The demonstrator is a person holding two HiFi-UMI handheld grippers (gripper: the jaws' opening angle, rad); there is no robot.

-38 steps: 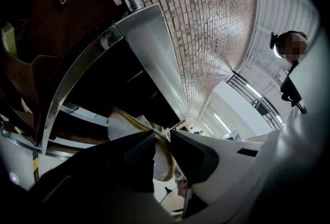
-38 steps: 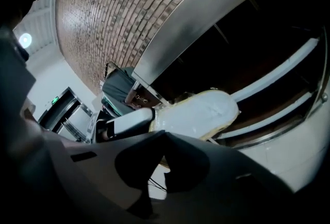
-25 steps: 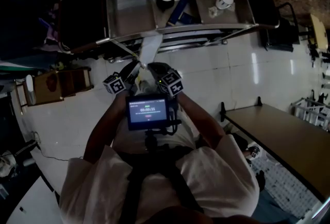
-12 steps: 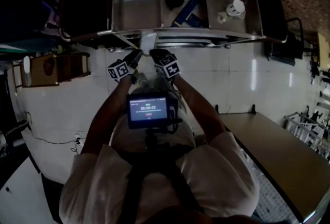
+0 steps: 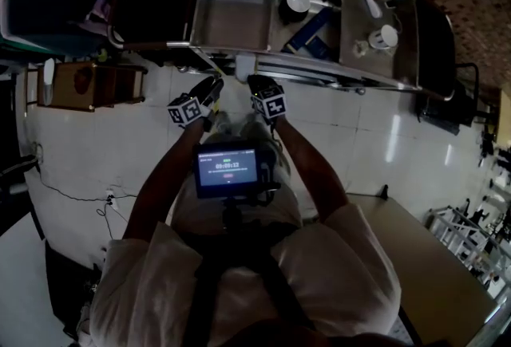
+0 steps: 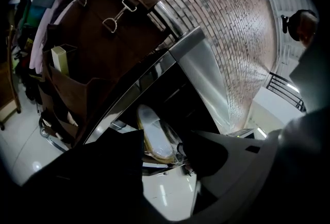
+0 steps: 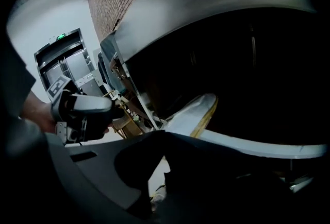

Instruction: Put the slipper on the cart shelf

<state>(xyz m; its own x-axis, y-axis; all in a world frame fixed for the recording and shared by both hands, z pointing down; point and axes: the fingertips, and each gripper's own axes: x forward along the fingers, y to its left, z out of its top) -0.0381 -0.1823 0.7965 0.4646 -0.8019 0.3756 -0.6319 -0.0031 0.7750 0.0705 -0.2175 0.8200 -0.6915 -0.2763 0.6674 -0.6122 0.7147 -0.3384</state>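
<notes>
The left gripper (image 5: 212, 88), its jaws just opened and spread, has the pale yellow-edged flat slipper (image 6: 153, 133) loose between them, while the right gripper (image 5: 255, 84), pressed together, apparently pinches its near end, the far end reaching ahead into the stainless-steel cart (image 5: 235, 18).

The slipper (image 5: 244, 66) rests on the cart's lower shelf (image 5: 313, 71), beneath the top tray (image 5: 235, 14).

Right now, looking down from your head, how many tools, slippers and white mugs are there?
Tools: 2, the black left tool and the black right tool
Pale flat slipper: 1
White mug with a handle: 1
Total: 4
</notes>
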